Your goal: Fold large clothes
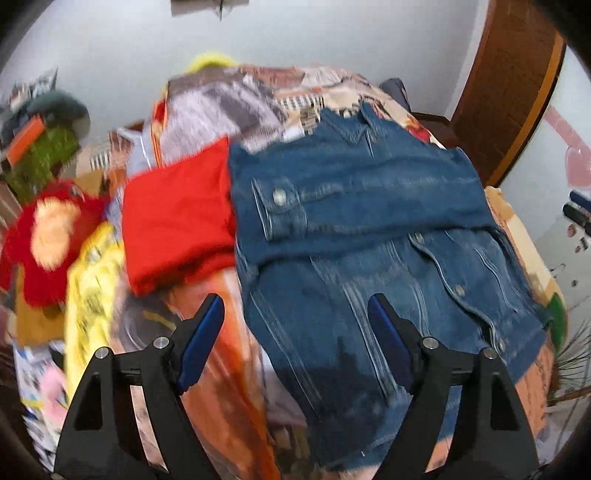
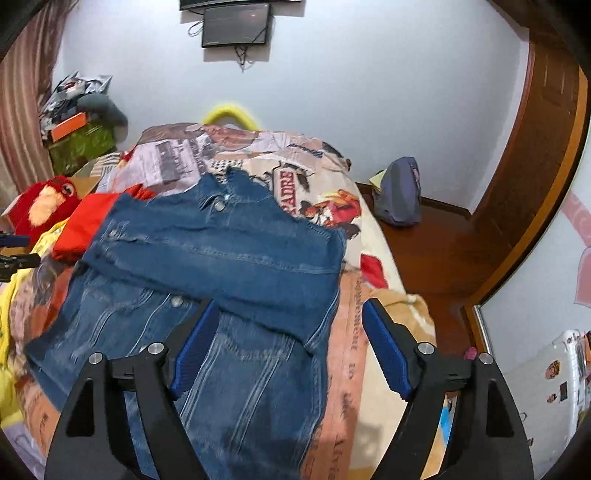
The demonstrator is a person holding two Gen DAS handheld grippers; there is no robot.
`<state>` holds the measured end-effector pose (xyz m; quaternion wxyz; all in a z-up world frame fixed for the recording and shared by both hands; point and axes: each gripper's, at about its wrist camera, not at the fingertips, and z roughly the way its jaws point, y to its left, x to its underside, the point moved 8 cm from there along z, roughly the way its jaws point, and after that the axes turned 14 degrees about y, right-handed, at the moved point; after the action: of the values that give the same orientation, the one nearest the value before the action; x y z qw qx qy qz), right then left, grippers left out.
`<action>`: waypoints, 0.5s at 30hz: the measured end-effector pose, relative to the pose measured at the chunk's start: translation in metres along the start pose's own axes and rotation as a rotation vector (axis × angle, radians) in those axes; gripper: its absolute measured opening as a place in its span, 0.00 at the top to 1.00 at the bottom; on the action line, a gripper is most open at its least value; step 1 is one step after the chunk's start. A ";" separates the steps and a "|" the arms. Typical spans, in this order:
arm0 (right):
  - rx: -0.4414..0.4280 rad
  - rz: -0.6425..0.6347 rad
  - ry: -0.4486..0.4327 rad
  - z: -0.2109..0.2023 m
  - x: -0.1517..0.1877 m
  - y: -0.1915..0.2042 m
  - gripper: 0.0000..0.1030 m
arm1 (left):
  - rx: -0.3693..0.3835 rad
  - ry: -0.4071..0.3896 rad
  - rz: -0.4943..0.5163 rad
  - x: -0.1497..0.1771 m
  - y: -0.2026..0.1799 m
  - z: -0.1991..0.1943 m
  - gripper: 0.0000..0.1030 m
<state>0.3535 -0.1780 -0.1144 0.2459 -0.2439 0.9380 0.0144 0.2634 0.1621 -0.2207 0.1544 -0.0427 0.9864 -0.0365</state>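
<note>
Only the right wrist view shows a wall screen [image 2: 236,24]. The denim jacket [image 1: 369,229] lies on the bed [image 2: 369,332]; left gripper [image 1: 297,339] and right gripper [image 2: 290,343] gape wide, empty.

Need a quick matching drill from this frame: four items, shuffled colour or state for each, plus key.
Items:
1. denim jacket
2. folded garment
3. plush toy
4. right hand-held gripper

States:
A. open, nothing between its pads
B. red with an orange patch, at the bed's left edge
C. blue, sleeves folded across its front
D. plain red, lying left of the jacket

Pairs: 1-C, 2-D, 3-B, 4-A
</note>
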 end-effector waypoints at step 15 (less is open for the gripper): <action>-0.131 0.153 0.380 0.096 0.123 -0.011 0.25 | 0.447 0.273 -0.282 0.091 0.008 0.094 0.22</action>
<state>0.3085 -0.2289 -0.2559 0.0464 -0.1859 0.9803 0.0475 0.2059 0.1563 -0.3384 0.0194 -0.1389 0.9499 -0.2792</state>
